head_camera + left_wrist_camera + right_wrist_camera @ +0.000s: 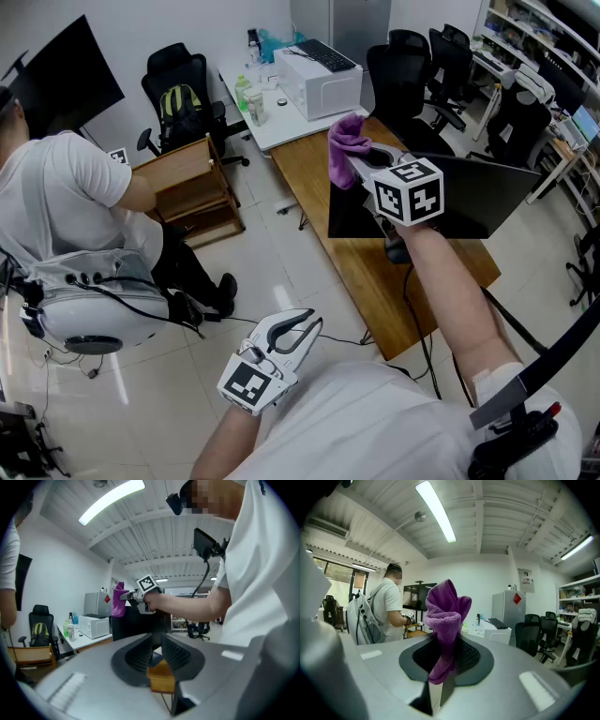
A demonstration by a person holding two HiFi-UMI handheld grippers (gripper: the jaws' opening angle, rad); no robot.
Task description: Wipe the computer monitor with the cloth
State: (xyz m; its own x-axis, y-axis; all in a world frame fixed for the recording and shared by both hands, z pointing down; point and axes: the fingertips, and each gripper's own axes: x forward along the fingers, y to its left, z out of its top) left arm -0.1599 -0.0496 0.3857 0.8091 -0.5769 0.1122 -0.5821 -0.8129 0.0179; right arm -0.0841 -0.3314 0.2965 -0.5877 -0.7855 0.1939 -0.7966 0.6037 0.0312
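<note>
With the right claw (350, 161) clamping the purple cloth (348, 138) above the desk (314, 183) beside the monitor (473, 197), and the left claw (302, 330) hanging shut and empty, wiping is pending, probably requiring cloth-to-screen contact.

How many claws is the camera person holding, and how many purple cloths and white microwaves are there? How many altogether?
Claws: 2, left claw and right claw
Purple cloth: 1
Microwave: 1
Total: 4
</note>
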